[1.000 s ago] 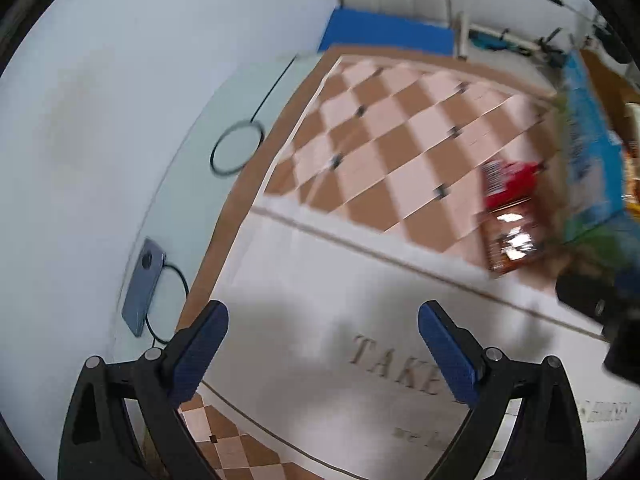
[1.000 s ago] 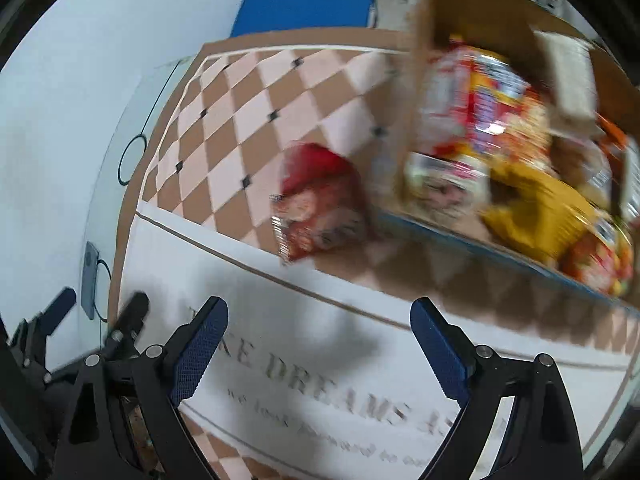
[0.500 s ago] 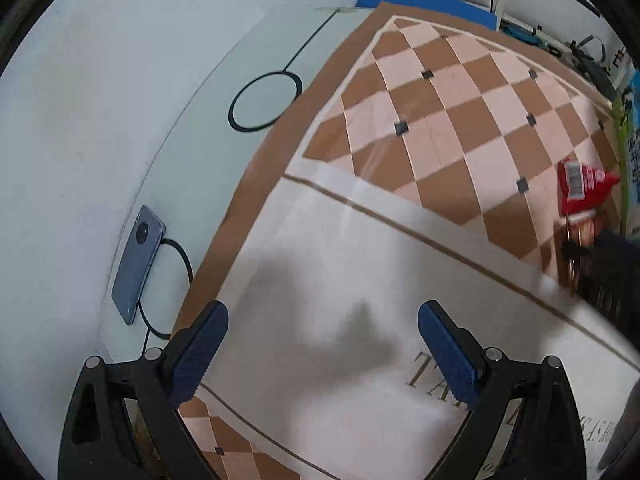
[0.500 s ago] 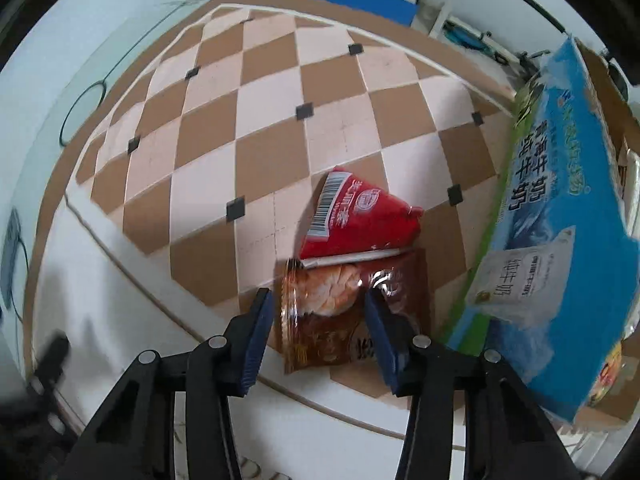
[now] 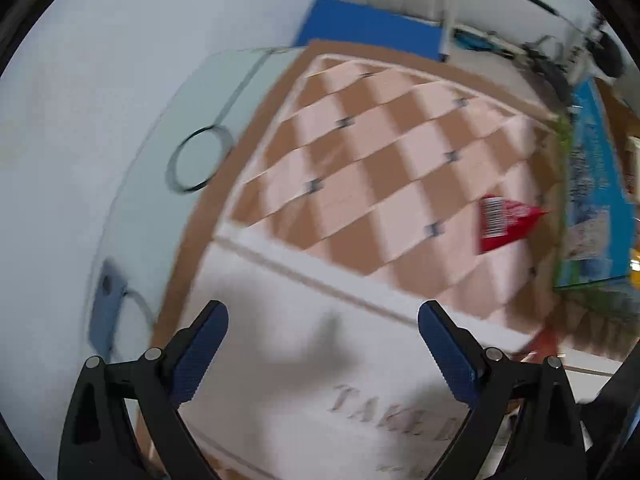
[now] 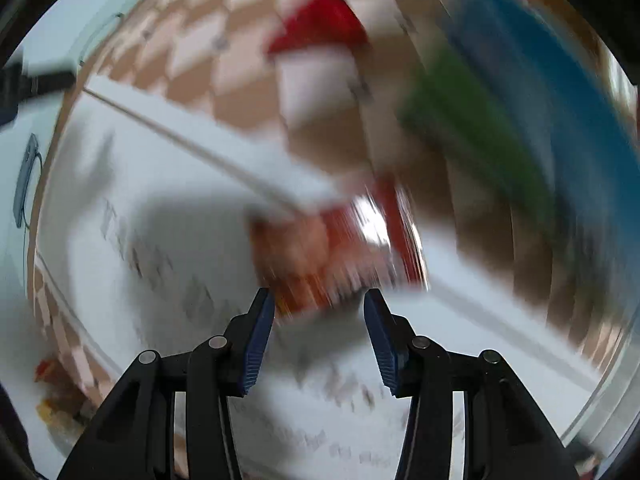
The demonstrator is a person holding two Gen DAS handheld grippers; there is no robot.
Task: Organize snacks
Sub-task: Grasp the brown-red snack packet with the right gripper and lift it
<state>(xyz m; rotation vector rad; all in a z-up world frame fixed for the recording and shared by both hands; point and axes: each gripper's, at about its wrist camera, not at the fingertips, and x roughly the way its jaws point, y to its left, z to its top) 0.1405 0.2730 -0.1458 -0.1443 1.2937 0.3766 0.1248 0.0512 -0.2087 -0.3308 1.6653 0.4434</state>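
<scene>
The right gripper (image 6: pixel 319 334) pinched the near edge of a brown snack packet (image 6: pixel 320 256), probably to carry it to the blue carton (image 5: pixel 596 200) beside it. The left gripper (image 5: pixel 323 344) hung spread and empty over the surface (image 5: pixel 280 360). A red packet (image 5: pixel 504 220) lay near the carton. Blur hid the brown packet's print and the exact pad contact.

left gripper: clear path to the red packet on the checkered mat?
Probably yes. The left gripper is open and empty, and only bare mat lies between it and the red packet, beside the blue box.
</scene>
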